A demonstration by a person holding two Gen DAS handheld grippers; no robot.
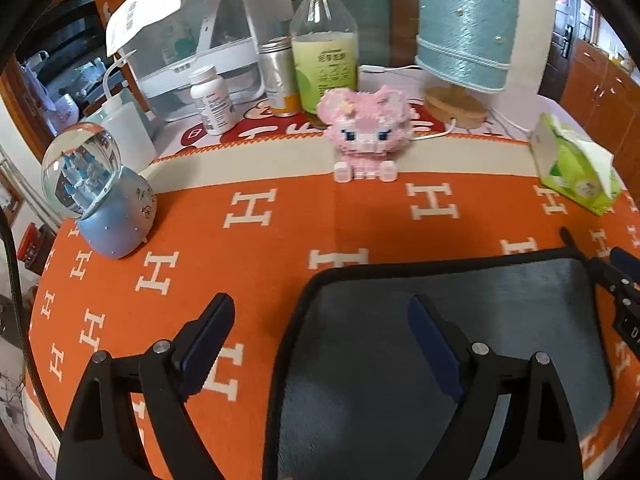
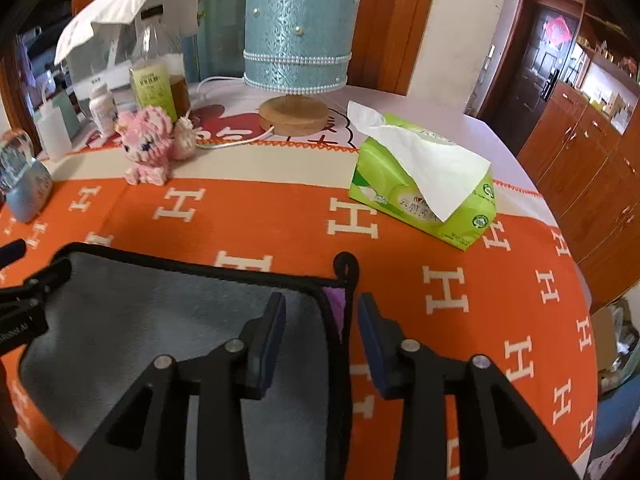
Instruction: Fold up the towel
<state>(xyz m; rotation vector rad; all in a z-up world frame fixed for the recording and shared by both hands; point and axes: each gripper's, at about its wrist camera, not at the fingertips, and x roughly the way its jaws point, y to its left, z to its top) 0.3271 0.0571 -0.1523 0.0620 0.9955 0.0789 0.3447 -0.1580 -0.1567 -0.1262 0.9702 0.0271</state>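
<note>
Orange tablecloth [image 1: 280,240], lower frame: grey towel [image 1: 400,360] lying flat; soft, light, limp. Left gripper [image 1: 320,320] spread wide over its left edge; right gripper [image 2: 322,312] released, straddling the black-trimmed right edge. Best pinched at corners.

The left gripper [image 1: 320,344] hangs with its jaws wide apart over the left edge of the grey towel [image 1: 500,320], which lies flat on the orange cloth [image 1: 280,220] near the table's front edge. A snow globe [image 1: 96,188] stands toward the left edge, a pink block figure [image 1: 368,128] toward the back, a green tissue pack [image 1: 576,164] toward the right edge.
</note>
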